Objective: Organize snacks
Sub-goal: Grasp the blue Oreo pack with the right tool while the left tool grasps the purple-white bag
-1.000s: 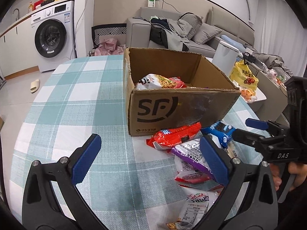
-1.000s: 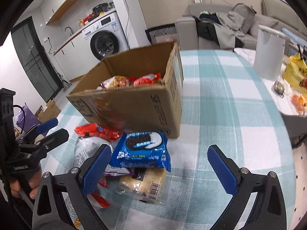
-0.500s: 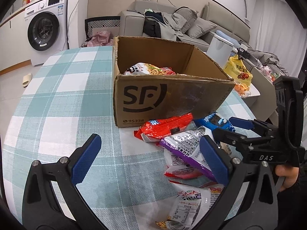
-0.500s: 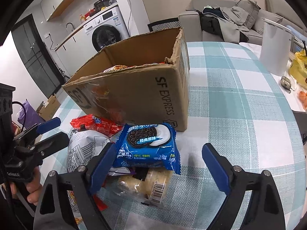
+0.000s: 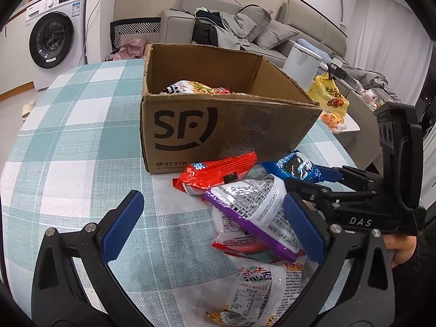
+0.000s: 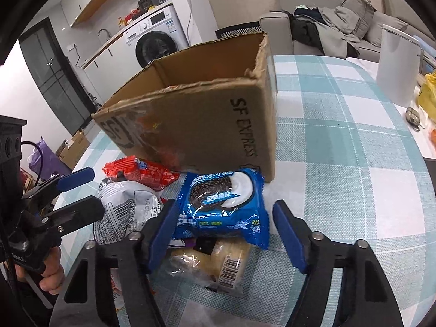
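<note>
The right gripper (image 6: 222,234) is closing around the blue cookie pack (image 6: 222,204); its left pad is touching the pack, the right pad is not yet. The left gripper (image 5: 209,223) is standing wide open and empty above the purple-edged bag (image 5: 259,212). Ahead of both, the cardboard box (image 5: 229,128) is holding only a few packets, while several snacks are waiting outside, so most sorting seems left.
</note>
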